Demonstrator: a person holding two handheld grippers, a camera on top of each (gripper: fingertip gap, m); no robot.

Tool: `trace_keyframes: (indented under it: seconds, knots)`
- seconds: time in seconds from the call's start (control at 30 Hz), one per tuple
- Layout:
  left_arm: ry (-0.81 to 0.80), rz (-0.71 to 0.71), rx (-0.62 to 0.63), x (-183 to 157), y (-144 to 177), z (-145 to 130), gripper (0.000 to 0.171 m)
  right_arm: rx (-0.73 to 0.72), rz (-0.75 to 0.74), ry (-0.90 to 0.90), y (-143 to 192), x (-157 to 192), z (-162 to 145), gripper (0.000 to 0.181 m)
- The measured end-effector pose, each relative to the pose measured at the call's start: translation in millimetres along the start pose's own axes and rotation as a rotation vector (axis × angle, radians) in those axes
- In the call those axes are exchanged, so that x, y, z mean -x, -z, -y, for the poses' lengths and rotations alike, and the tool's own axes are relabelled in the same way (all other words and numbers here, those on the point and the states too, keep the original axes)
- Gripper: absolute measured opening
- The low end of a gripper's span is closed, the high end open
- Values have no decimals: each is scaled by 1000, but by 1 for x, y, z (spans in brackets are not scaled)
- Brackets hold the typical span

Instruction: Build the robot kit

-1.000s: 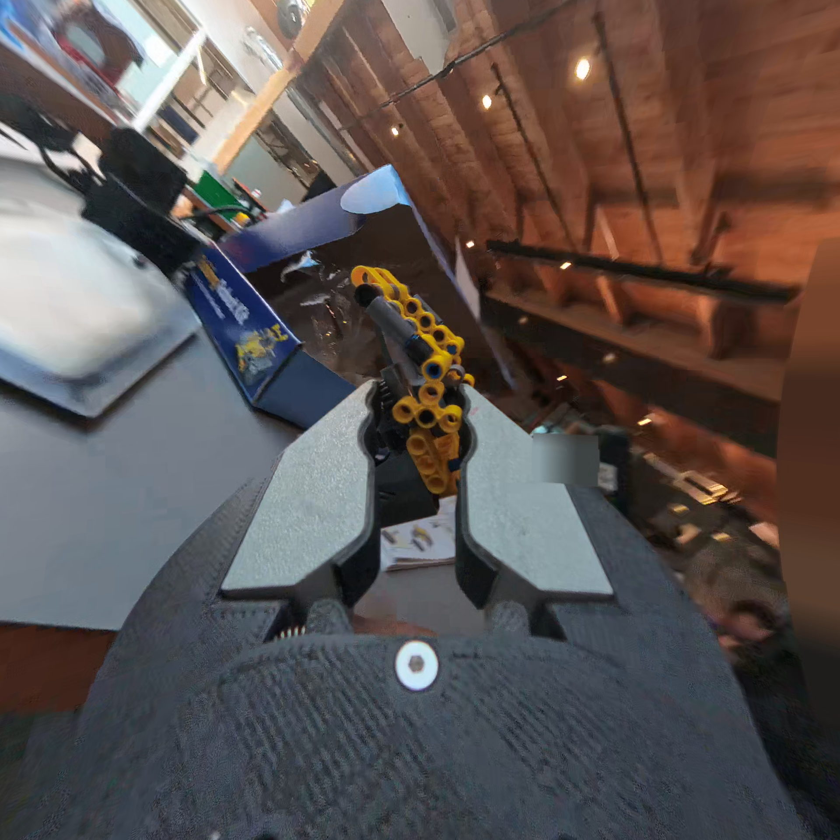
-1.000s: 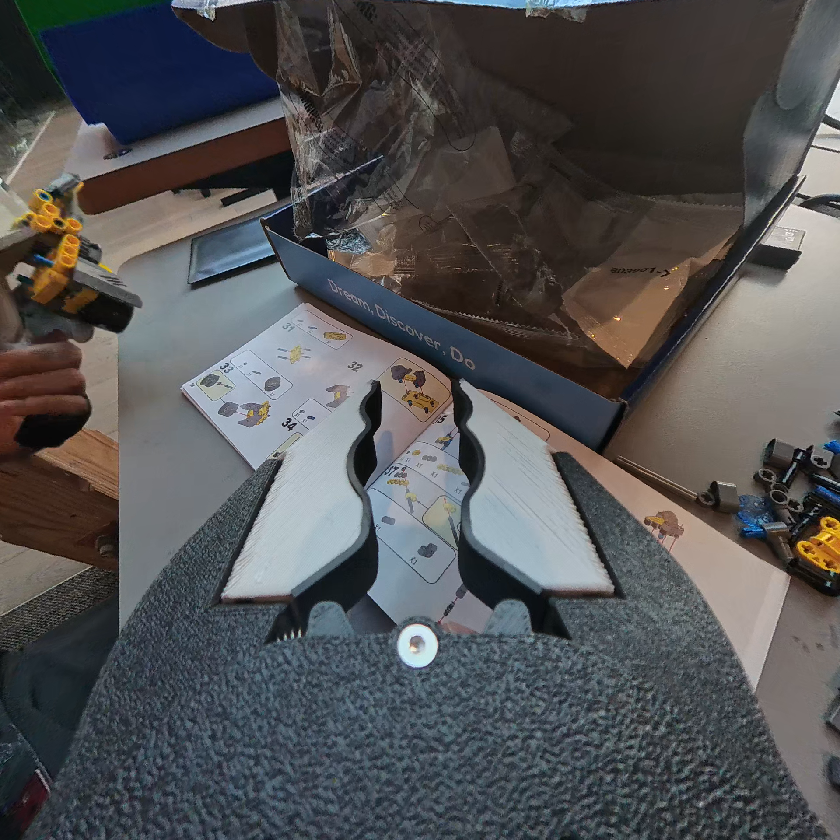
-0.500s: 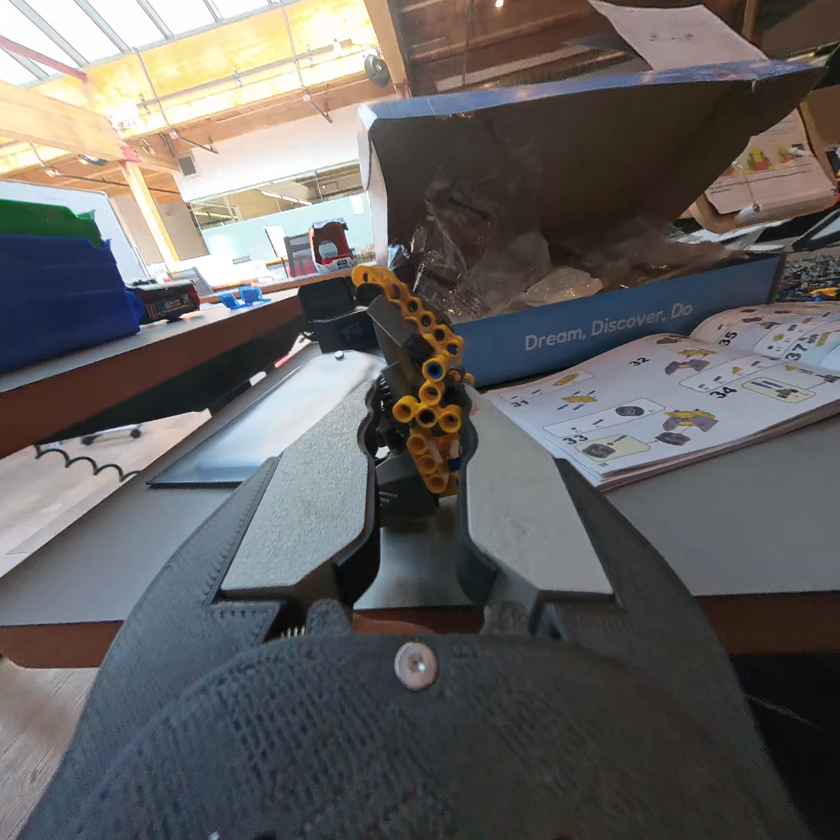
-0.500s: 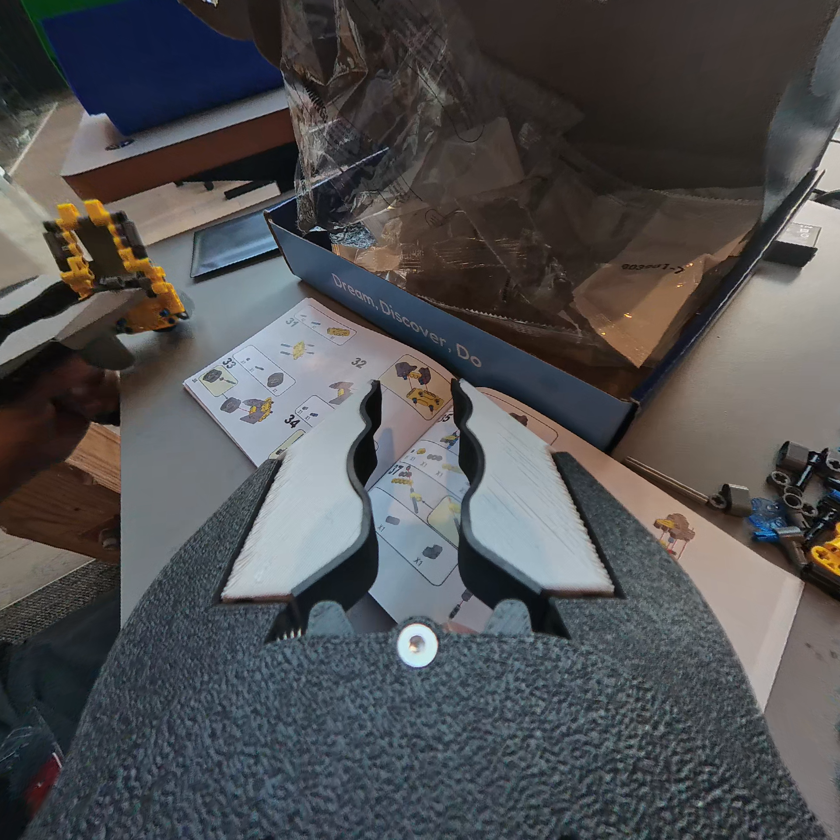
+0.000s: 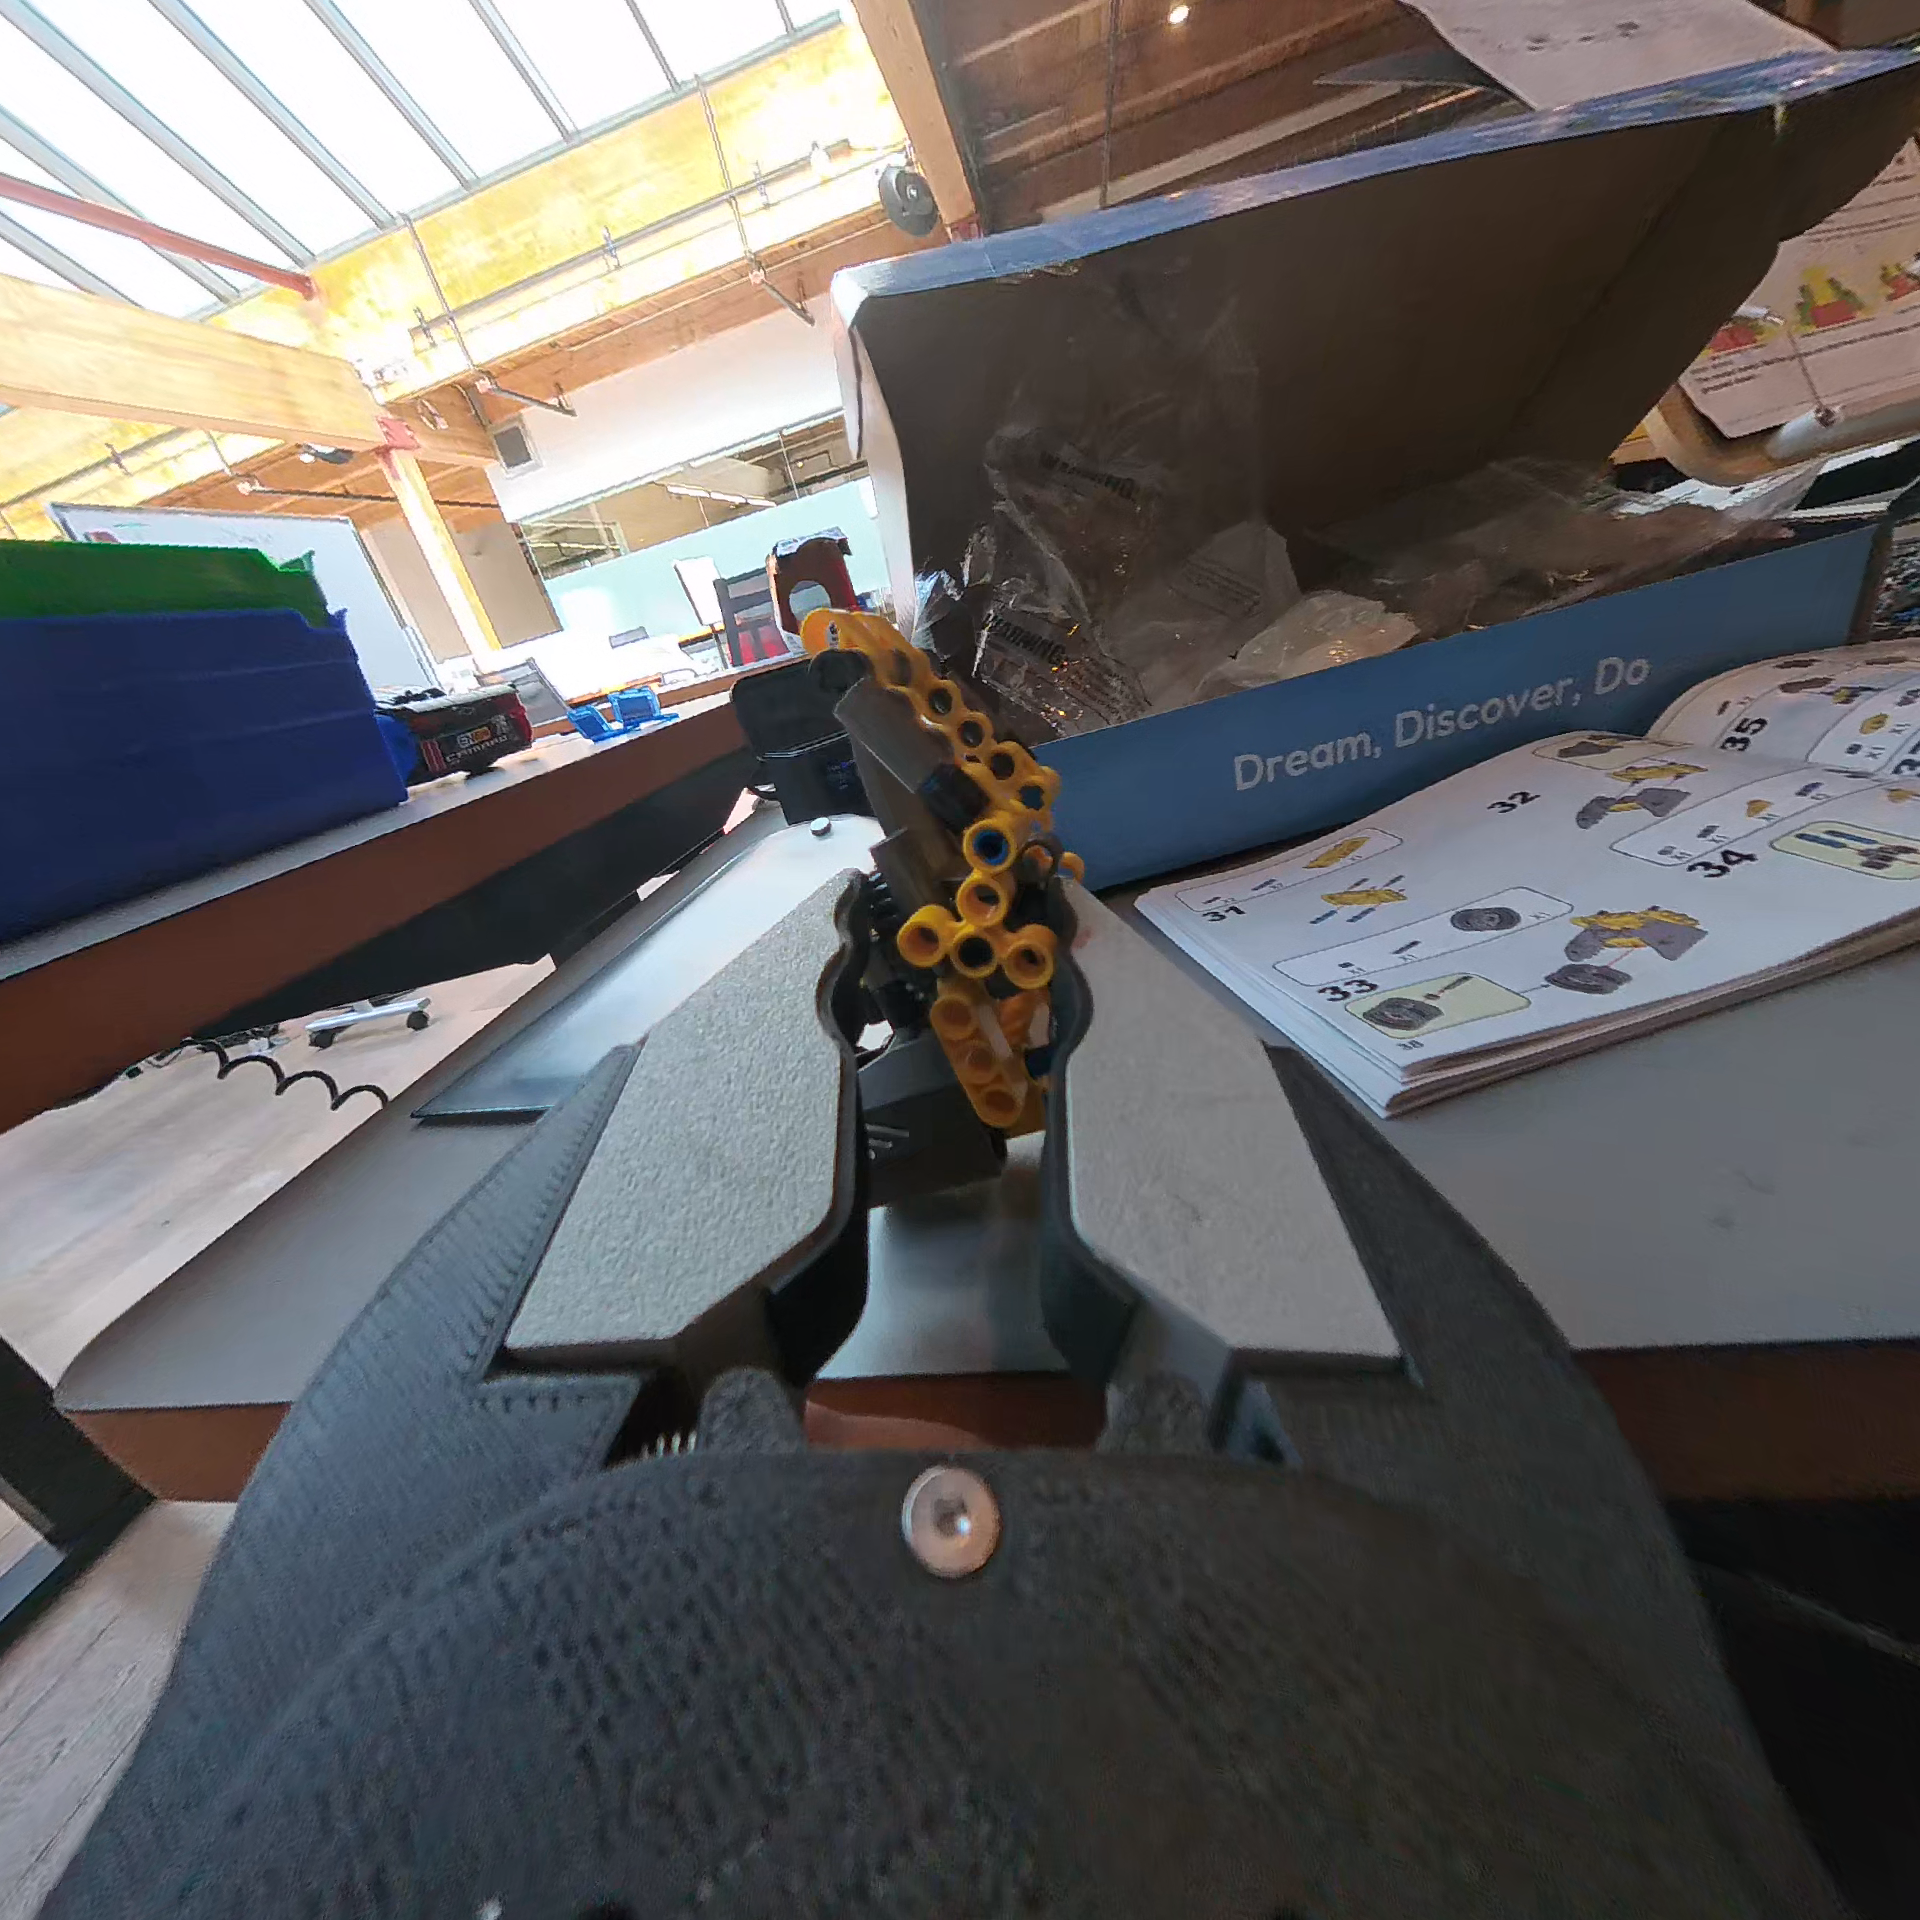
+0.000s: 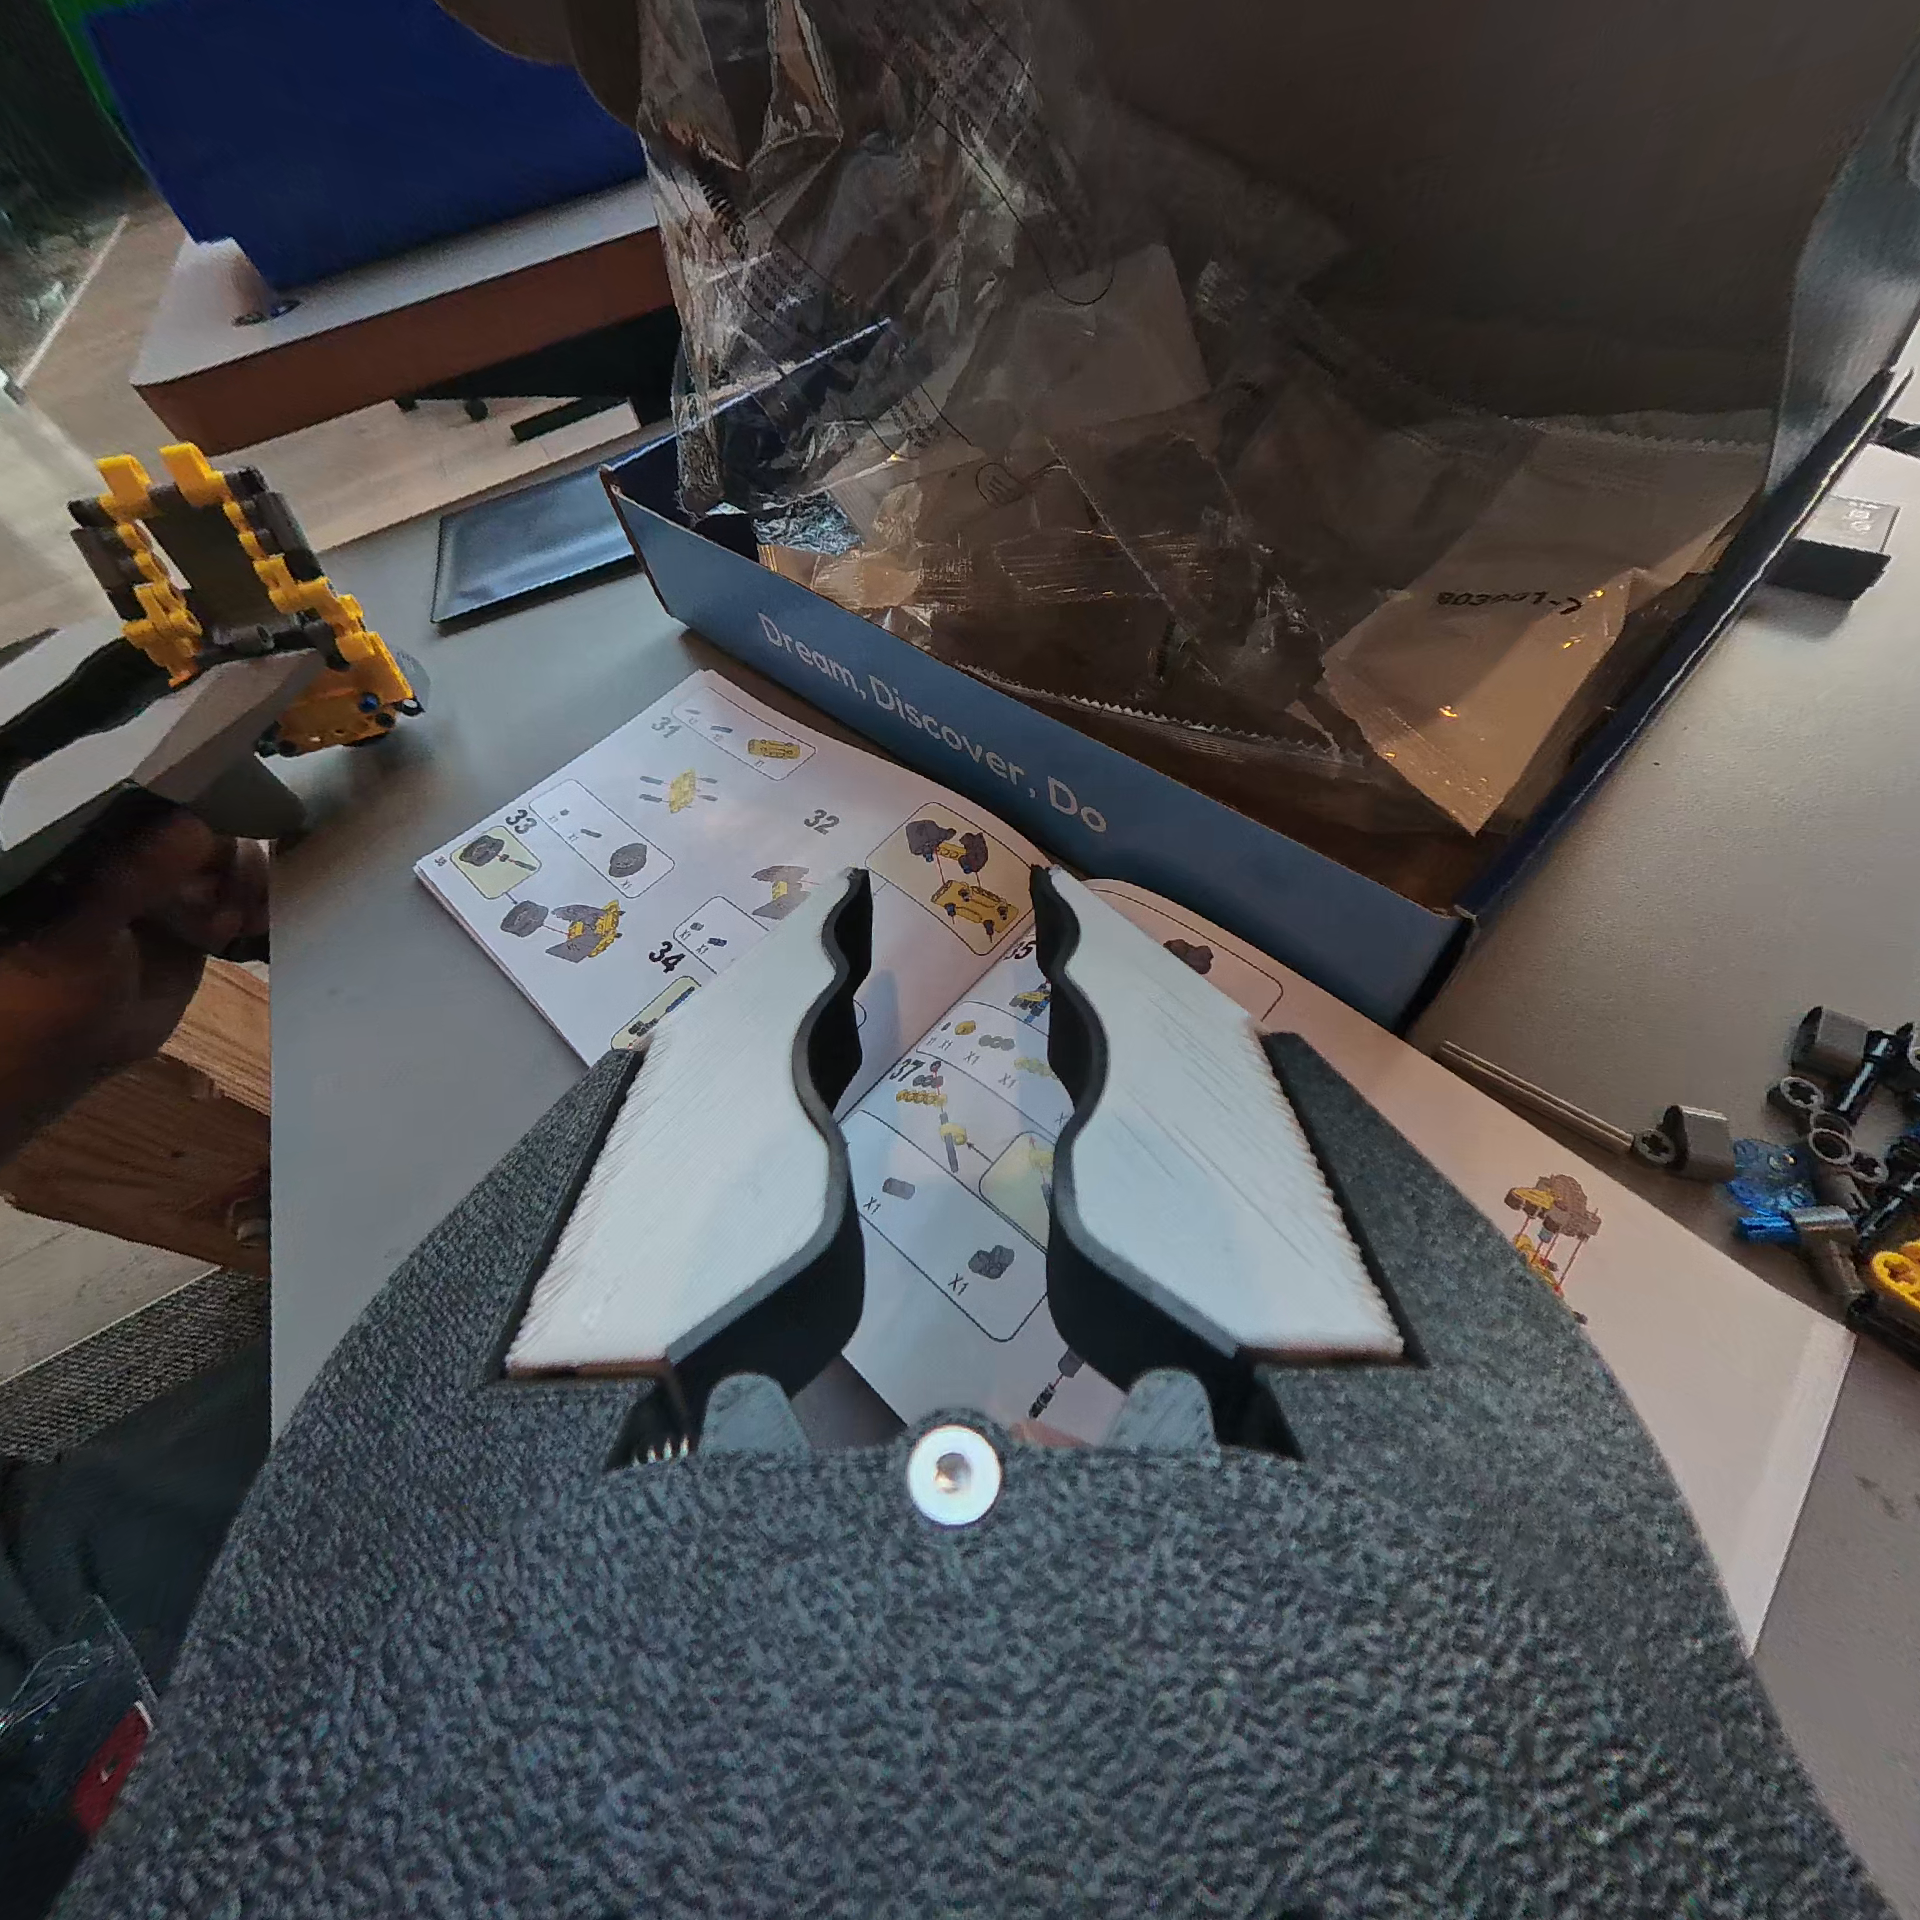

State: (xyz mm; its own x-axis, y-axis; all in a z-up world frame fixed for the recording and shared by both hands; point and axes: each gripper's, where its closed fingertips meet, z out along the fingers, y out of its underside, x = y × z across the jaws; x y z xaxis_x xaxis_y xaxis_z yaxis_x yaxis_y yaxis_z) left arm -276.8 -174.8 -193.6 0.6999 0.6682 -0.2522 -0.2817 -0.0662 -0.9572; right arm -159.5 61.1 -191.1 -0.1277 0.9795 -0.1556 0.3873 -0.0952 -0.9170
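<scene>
My left gripper [image 5: 958, 904] is shut on a yellow and grey brick assembly [image 5: 971, 935] and holds it upright just above the near left corner of the grey table [image 5: 1558, 1195]. It also shows at the left edge of the right wrist view [image 6: 156, 727], with the assembly [image 6: 239, 592] sticking up from it and a person's hand behind. My right gripper [image 6: 951, 883] is open and empty, hovering over the open instruction booklet [image 6: 644, 831]. The booklet [image 5: 1558, 914] lies to the right of the left gripper.
An open blue cardboard box [image 6: 1039, 790] full of clear plastic bags [image 6: 1039, 416] stands behind the booklet. Loose small bricks [image 6: 1818, 1164] lie at the right. A black flat pad [image 6: 530, 551] lies left of the box. A blue bin [image 5: 177, 748] sits on another table. There is about 25 cm between the tips of the two grippers.
My left gripper has swung from pointing up at the ceiling to level, facing the box, and moved in over the table edge, still holding the assembly. The right gripper has barely shifted.
</scene>
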Motion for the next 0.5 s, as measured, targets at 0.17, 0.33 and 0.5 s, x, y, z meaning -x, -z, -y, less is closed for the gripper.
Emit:
trace_keyframes:
  seconds: [0.17, 0.33, 0.5]
  knots:
    - [24, -2, 9, 1, 0, -1, 30, -3, -1, 0, 0, 0, 0, 30]
    - [34, 6, 7, 1, 0, -1, 30, -8, -2, 0, 1, 0, 2, 31]
    - [33, 3, 8, -2, 1, 0, 30, -13, -2, -4, 2, -1, 3, 30]
